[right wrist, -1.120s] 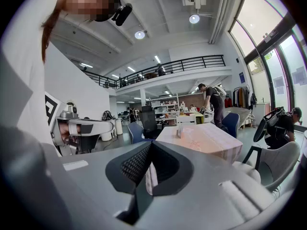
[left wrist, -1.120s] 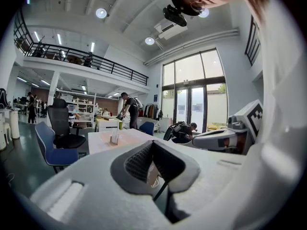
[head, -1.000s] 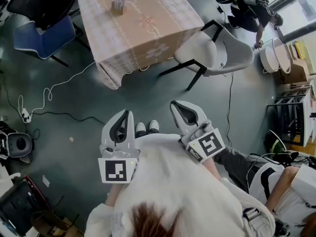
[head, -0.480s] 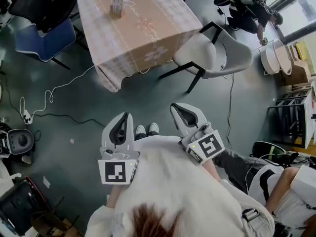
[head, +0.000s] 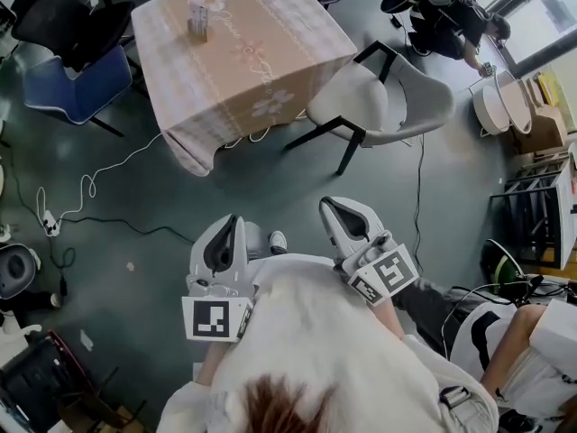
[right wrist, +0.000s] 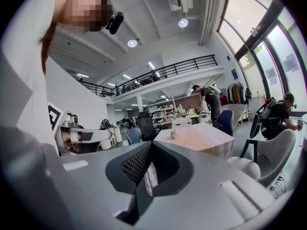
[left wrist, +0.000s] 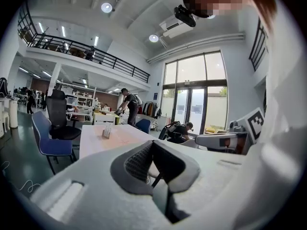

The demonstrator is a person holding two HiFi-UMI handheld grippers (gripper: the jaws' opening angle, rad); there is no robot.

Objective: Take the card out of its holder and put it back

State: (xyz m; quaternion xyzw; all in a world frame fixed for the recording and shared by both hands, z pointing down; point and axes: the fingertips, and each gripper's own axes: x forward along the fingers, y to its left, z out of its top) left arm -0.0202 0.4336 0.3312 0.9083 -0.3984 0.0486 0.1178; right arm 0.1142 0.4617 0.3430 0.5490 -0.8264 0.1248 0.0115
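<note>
Left gripper (head: 233, 224) and right gripper (head: 332, 207) both closed, empty. Card holder (head: 196, 21) sits well apart on the table (head: 270, 70). I close in first and open late.

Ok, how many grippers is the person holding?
2. The left gripper is low and left of centre in the head view, the right gripper just right of it. Both are shut and empty.

A card holder (head: 197, 18) stands on the cloth-covered table (head: 270, 57), near its far-left corner.
</note>
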